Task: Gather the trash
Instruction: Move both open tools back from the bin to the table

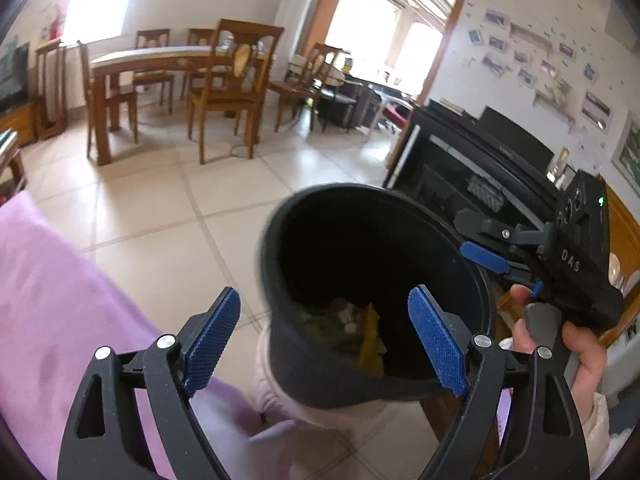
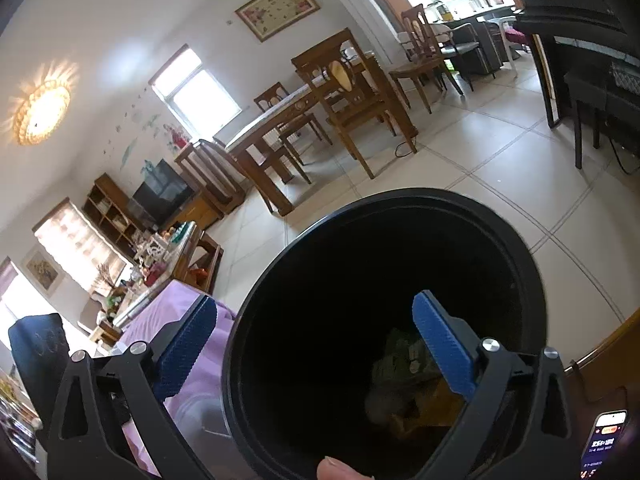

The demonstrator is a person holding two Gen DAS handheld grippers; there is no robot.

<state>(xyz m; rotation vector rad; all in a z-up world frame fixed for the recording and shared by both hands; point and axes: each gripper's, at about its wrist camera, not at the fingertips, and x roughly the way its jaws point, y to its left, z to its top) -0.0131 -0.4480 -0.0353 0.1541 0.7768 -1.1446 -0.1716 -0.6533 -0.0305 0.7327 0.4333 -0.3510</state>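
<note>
One black bin (image 1: 288,264) sits right under the two claws: the left claw (image 1: 324,340) and the right claw (image 2: 316,356), each with two blue pads. Beyond them stands one wooden table (image 1: 160,58) with five wooden chairs (image 1: 230,88) around it. Farther off, one television (image 2: 162,194), one framed picture (image 2: 278,8) and one ceiling lamp (image 2: 40,110).

The right gripper (image 2: 324,344) hung wide open over the black bin (image 2: 500,216), crumpled trash (image 2: 400,364) sitting at its bottom.
</note>
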